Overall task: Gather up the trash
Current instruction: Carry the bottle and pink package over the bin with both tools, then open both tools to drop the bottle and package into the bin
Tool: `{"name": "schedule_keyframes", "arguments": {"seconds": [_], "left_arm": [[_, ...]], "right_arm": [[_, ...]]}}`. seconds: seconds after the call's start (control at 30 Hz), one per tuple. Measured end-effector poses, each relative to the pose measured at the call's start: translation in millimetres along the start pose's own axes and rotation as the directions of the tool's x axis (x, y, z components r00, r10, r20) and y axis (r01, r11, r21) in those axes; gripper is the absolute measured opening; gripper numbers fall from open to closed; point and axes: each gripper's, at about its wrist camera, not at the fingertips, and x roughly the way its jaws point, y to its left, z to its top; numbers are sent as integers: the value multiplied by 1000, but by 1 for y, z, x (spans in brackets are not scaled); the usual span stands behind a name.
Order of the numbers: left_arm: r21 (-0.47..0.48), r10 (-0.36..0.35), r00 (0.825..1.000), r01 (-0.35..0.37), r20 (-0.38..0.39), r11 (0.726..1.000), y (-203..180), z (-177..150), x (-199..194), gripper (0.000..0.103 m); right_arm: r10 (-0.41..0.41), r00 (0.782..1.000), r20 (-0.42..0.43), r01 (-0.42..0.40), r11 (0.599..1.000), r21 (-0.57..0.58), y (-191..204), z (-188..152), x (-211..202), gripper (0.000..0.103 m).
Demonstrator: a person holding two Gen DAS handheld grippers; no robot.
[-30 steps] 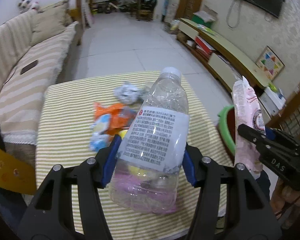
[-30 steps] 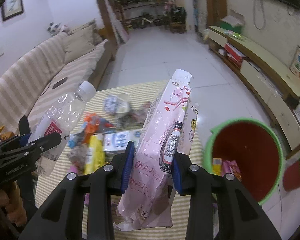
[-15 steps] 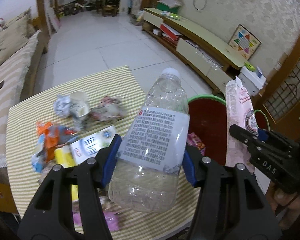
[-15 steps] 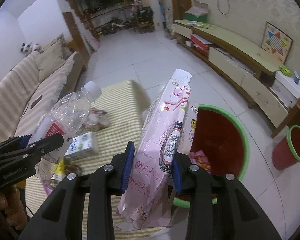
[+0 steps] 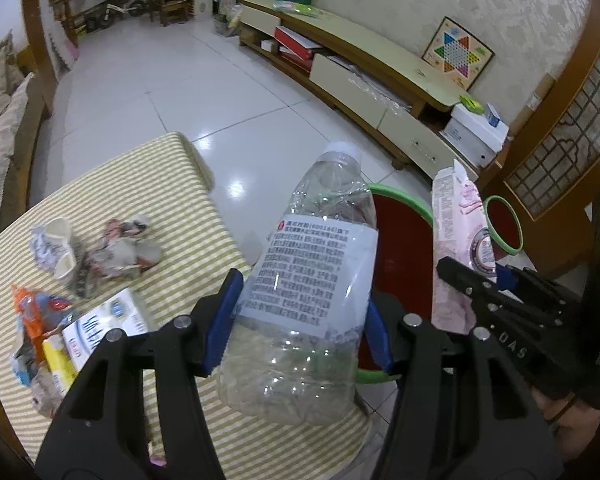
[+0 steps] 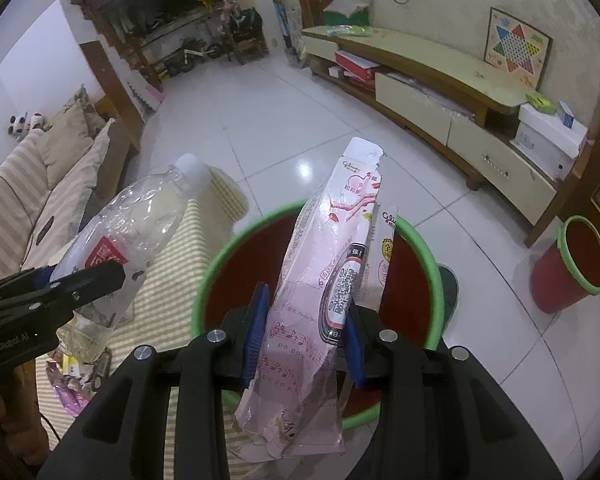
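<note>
We see a clear plastic bottle (image 5: pixel 312 280) clamped in the left gripper (image 5: pixel 300 316) and a pink snack bag (image 6: pixel 320 292) clamped in the right gripper (image 6: pixel 304 332). Both have swung off the striped table (image 5: pixel 172 200) since a second ago; the bag now hangs over the red bin (image 6: pixel 240 280), nearly ready to drop. The bottle is at the table's edge by the bin. Each points lengthwise up and away, bottle cap farthest.

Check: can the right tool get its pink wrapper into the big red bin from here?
Probably yes. The right tool, shut on the pink wrapper, is already above the open mouth of the red bin, with nothing between them. The bottle is off to the side.
</note>
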Motion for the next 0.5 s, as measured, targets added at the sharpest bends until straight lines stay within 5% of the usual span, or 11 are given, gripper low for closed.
{"name": "schedule_keyframes", "arguments": {"seconds": [0.5], "left_arm": [[31, -33, 999, 34, -35, 999, -21, 15, 33, 44]], "right_arm": [[1, 1000, -31, 0, 1000, 22, -26, 4, 20, 34]]}}
